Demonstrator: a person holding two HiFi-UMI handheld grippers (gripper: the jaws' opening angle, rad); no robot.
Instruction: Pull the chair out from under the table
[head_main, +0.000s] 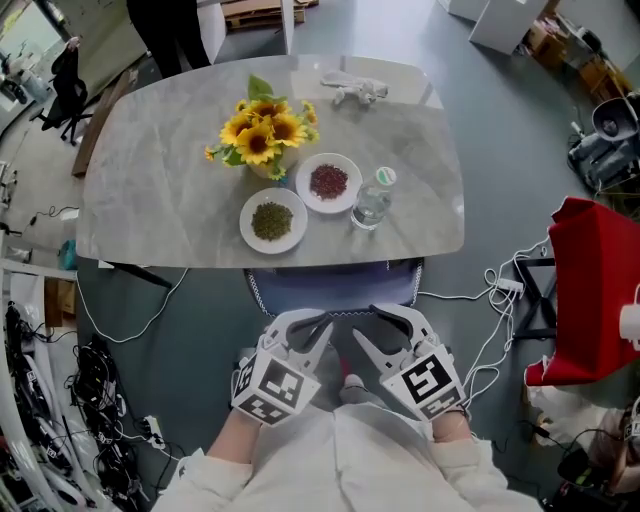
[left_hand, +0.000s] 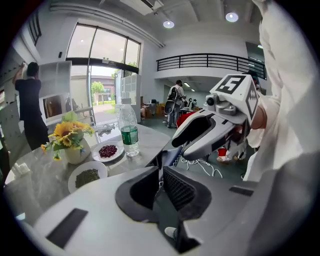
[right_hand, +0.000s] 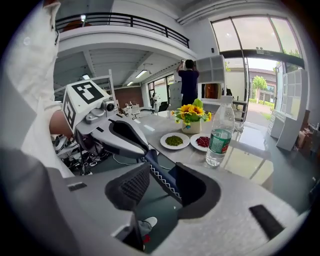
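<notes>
The chair (head_main: 335, 287) is tucked under the grey marble table (head_main: 150, 200); only its blue backrest top with white zigzag trim shows at the table's near edge. Both grippers hover side by side just short of that backrest, pointing down at it. My left gripper (head_main: 318, 330) is shut with nothing in it; in its own view the jaws (left_hand: 161, 172) nearly meet and the chair edge (left_hand: 170, 157) lies beyond. My right gripper (head_main: 375, 328) is open; in its view (right_hand: 162, 172) the backrest edge (right_hand: 152, 165) runs across the gap, untouched by the pads.
On the table stand a vase of sunflowers (head_main: 262, 135), a plate of green beans (head_main: 272, 221), a plate of red beans (head_main: 329, 182) and a water bottle (head_main: 373, 200). A red object (head_main: 590, 290) and white cables (head_main: 495, 300) lie on the floor to the right.
</notes>
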